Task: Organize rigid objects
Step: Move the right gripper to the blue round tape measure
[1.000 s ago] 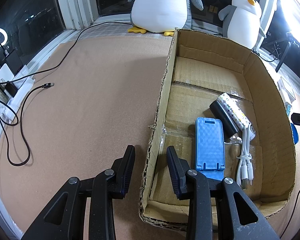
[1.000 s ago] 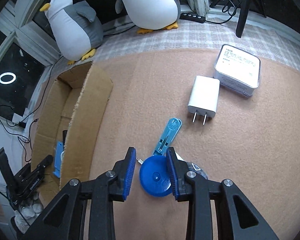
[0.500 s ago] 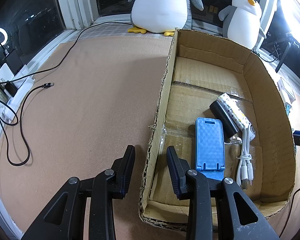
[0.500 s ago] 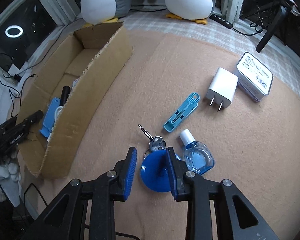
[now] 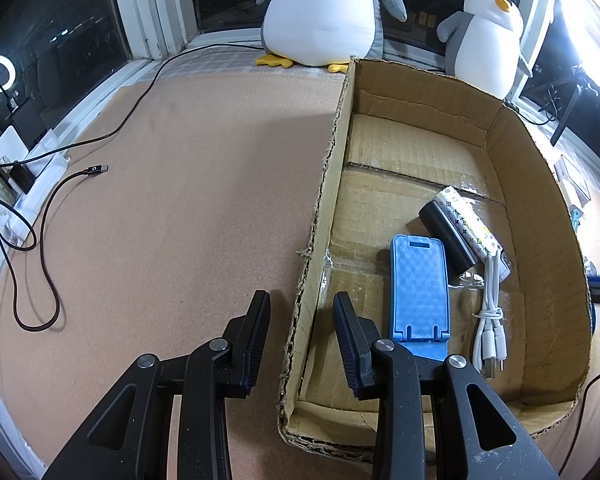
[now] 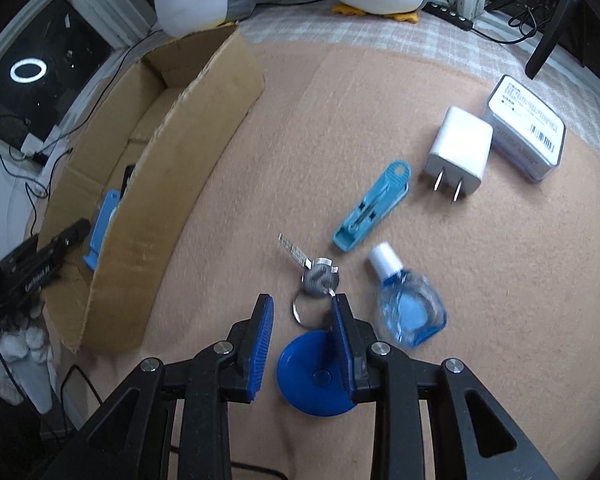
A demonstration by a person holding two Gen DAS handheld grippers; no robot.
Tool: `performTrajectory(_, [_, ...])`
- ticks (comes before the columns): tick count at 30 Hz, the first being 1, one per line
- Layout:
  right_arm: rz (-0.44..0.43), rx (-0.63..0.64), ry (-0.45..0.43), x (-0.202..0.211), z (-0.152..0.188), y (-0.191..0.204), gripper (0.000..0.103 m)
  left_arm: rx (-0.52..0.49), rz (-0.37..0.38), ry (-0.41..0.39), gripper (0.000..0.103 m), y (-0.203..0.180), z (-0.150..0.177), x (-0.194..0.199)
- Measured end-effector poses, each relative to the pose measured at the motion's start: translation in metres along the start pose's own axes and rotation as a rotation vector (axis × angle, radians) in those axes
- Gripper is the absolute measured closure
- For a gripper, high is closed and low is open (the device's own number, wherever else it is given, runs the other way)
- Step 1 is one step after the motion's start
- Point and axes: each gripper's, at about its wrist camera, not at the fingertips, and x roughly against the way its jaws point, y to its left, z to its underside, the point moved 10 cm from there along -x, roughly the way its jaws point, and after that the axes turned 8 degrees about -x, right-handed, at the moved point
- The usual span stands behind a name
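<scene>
- Two grippers in our hands, each with jaws parted and holding nothing.
- Left gripper hangs astride the near left wall of the open brown cardboard box, one finger outside over the tan felt mat, the other inside.
- In the box, toward its near right corner, we see a blue textured plastic phone stand lying flat, a black cylinder touching a white patterned cylinder, and a bundled white cable beside the stand.
- Right gripper hovers low over the mat right of the box; a round dark blue plastic disc lies between and under its blue-padded fingers. We cannot tell if the pads touch it.
- Just beyond the fingertips: a silver key on a ring.
- Right of the key, a small clear blue bottle with a white cap, lying on its side.
- Further out, a light blue plastic clip-like tool, then a white wall charger with two prongs, then a white labelled tin touching the charger.
- Two plush penguins sit at the mat's far edge; a black cable loops near its left edge.
</scene>
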Motion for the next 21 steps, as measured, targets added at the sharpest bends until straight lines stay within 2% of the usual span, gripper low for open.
performTrajectory(3, [0.008, 0.007, -0.02, 0.005, 0.013, -0.001, 0.076, 0.0, -0.001, 0.0, 0.067, 0.0, 0.0, 0.0])
performTrajectory(6, [0.048, 0.001, -0.068, 0.016, 0.024, -0.005, 0.065, 0.001, 0.0, -0.001, 0.067, 0.0, 0.0, 0.0])
performTrajectory(8, [0.08, 0.008, -0.092, 0.02, 0.033, -0.007, 0.064, 0.001, 0.0, -0.001, 0.067, 0.0, 0.0, 0.0])
performTrajectory(11, [0.101, 0.01, -0.091, 0.018, 0.042, -0.008, 0.064, 0.0, 0.0, -0.001, 0.067, 0.0, 0.0, 0.0])
performTrajectory(15, [0.116, 0.007, -0.091, 0.015, 0.047, -0.011, 0.054, 0.001, -0.001, 0.0, 0.067, 0.0, 0.0, 0.0])
performTrajectory(21, [0.153, 0.039, -0.082, 0.009, 0.052, -0.006, 0.05, 0.003, 0.002, 0.0, 0.067, -0.001, 0.0, 0.0])
